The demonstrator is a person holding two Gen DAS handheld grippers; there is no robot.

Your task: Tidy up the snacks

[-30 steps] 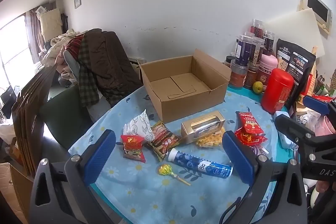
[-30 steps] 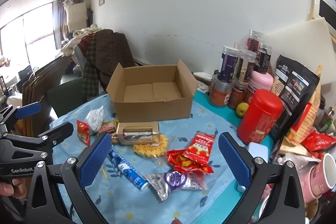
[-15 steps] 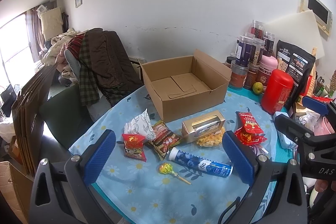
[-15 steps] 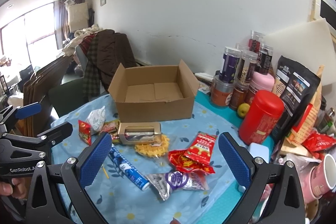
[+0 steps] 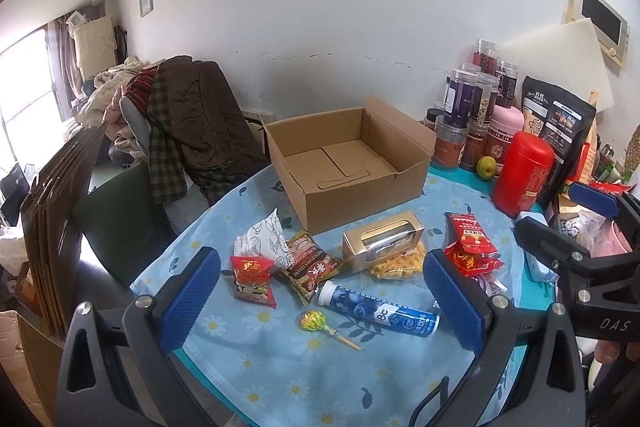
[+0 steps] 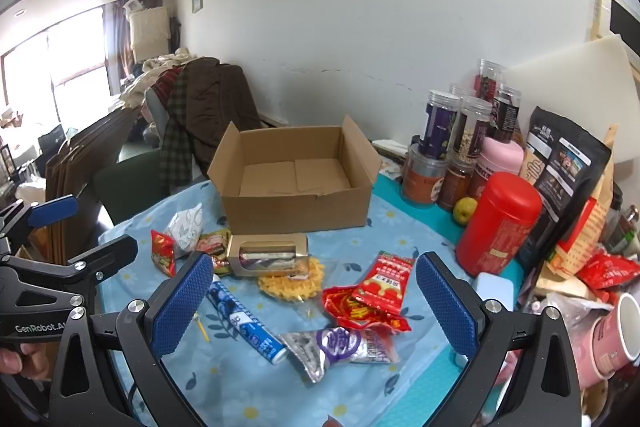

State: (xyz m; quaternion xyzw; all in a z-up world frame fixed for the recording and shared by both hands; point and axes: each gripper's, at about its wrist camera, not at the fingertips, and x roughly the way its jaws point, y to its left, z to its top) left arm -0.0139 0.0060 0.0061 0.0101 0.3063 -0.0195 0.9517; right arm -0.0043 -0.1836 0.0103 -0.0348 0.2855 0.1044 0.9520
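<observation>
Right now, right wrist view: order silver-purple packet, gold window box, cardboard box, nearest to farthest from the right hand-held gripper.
1. Silver-purple packet: lies on the cloth directly between the open fingers of the right hand-held gripper.
2. Gold window box: mid-table, ahead and slightly left.
3. Cardboard box: open and empty, at the back behind the gold window box.

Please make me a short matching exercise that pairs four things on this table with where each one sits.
Things:
1. open brown cardboard box
2. blue tablet tube
3. yellow-wrapped lollipop
4. tall red canister

Places:
A. beside the small green fruit
B. nearest the left gripper, in front of the tube
C. behind the gold window box
D. lying flat in front of the yellow snacks

Pairs: 1-C, 2-D, 3-B, 4-A
</observation>
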